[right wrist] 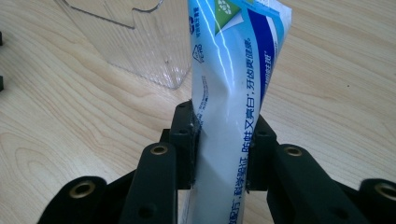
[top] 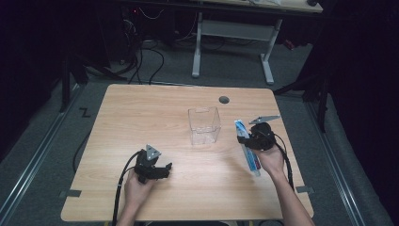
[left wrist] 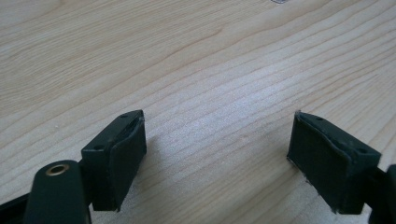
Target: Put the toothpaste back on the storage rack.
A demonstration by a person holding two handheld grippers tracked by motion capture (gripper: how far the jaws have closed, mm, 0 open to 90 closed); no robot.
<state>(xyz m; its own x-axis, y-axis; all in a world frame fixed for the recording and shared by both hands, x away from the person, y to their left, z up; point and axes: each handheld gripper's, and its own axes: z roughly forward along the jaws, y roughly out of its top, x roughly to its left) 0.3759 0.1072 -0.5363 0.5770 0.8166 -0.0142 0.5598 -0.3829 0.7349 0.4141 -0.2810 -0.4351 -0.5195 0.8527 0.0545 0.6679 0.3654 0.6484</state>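
The table [top: 141,113] is evenly lit from above while the floor around it lies dark, the high view is soft, and glare streaks the tube [right wrist: 229,93].

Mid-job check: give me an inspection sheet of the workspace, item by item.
Surface: wooden table, round grommet hole near far edge.
Job's things: toothpaste tube clamped in right gripper; clear plastic box upright at centre, nothing seen inside.
Clutter: nothing seen.
Grippers: right gripper shut on the tube; left gripper open, nothing between its jaws, over bare wood.
Cables: black cable trails from left gripper; another from the right.
Surroundings: second desk frame behind, floor cables, dark room.
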